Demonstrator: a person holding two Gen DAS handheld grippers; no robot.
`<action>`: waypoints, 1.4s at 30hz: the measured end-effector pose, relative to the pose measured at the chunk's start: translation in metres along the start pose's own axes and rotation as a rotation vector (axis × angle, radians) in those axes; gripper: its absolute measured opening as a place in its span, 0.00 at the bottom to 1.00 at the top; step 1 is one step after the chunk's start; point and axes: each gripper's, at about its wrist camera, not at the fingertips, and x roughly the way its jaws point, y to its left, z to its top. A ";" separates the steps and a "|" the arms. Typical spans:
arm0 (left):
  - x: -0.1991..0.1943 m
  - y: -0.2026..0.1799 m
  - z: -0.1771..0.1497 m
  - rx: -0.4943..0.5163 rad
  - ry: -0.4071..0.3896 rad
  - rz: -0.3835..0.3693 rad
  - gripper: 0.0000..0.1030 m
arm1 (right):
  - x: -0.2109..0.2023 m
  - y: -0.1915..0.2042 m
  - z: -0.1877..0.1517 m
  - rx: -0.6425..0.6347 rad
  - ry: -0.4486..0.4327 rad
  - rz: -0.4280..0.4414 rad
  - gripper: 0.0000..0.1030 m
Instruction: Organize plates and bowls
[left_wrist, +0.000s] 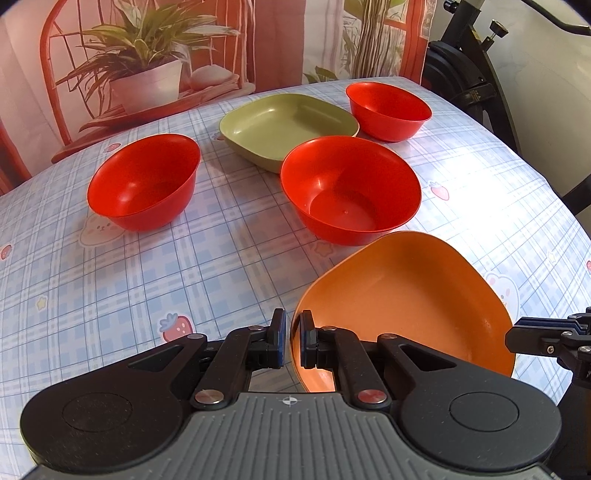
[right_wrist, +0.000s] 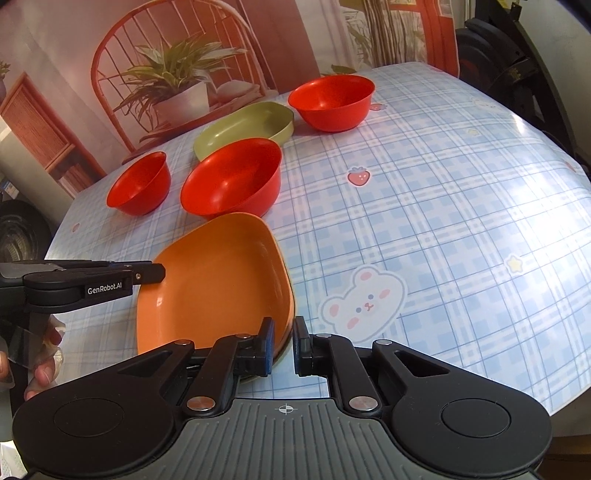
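Observation:
An orange plate (left_wrist: 406, 306) lies near the table's front, also in the right wrist view (right_wrist: 218, 280). My left gripper (left_wrist: 291, 341) is shut on its left rim. My right gripper (right_wrist: 283, 349) is shut on its right rim; it shows at the right edge of the left wrist view (left_wrist: 532, 332). The left gripper shows in the right wrist view (right_wrist: 147, 273). Three red bowls stand beyond: left (left_wrist: 144, 181), middle (left_wrist: 351, 188), far right (left_wrist: 388, 110). A green plate (left_wrist: 288, 125) lies behind the middle bowl.
The table wears a blue checked cloth (left_wrist: 184, 280) with cartoon prints. A backdrop with a printed chair and plant (left_wrist: 147, 55) hangs behind. Black exercise equipment (left_wrist: 469, 62) stands at the far right corner. A person's fingers (right_wrist: 44, 369) hold the left gripper.

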 end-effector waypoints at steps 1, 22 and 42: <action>0.000 0.000 0.000 -0.003 0.000 -0.002 0.08 | -0.001 0.000 0.002 -0.011 -0.008 -0.007 0.10; -0.005 0.013 -0.006 -0.069 -0.021 -0.047 0.12 | 0.010 0.002 0.002 -0.071 -0.006 -0.021 0.04; -0.002 0.012 -0.004 -0.011 -0.055 -0.032 0.14 | 0.010 0.002 0.000 -0.057 -0.001 -0.001 0.05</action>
